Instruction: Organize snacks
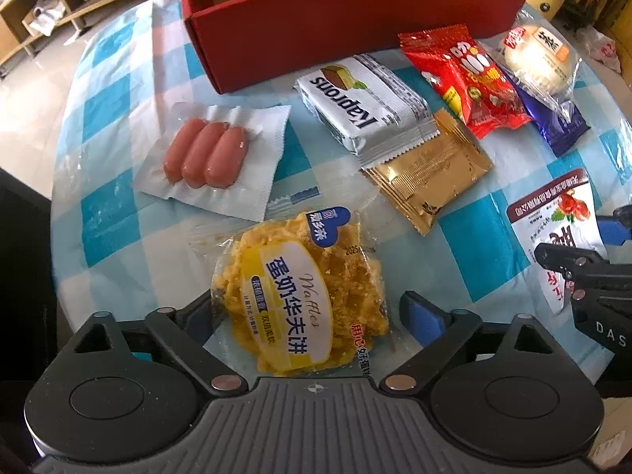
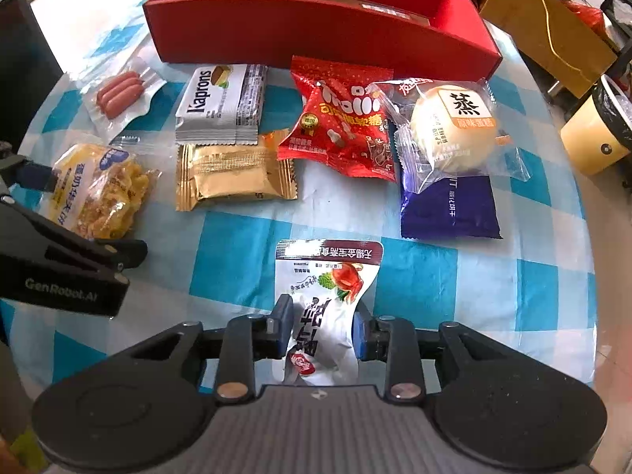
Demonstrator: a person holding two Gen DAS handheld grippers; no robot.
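Note:
A red box (image 1: 316, 27) (image 2: 316, 35) stands at the back of the checked table with a few packets inside. My left gripper (image 1: 306, 312) is open, its fingers on either side of a yellow waffle packet (image 1: 300, 300) (image 2: 98, 189) lying on the table. My right gripper (image 2: 322, 328) is shut on a white pouch with a red crab picture (image 2: 328, 300) (image 1: 561, 233), pinching its near end. Both grippers sit at the table's front.
On the blue-and-white cloth (image 2: 237, 245) lie a sausage pack (image 1: 209, 154), a silver Kaprons packet (image 1: 363, 106), a gold packet (image 1: 430, 173), a red candy bag (image 2: 343, 122), a bun in clear wrap (image 2: 454, 126) and a dark blue packet (image 2: 450, 209). Shelves and bins stand beyond the table.

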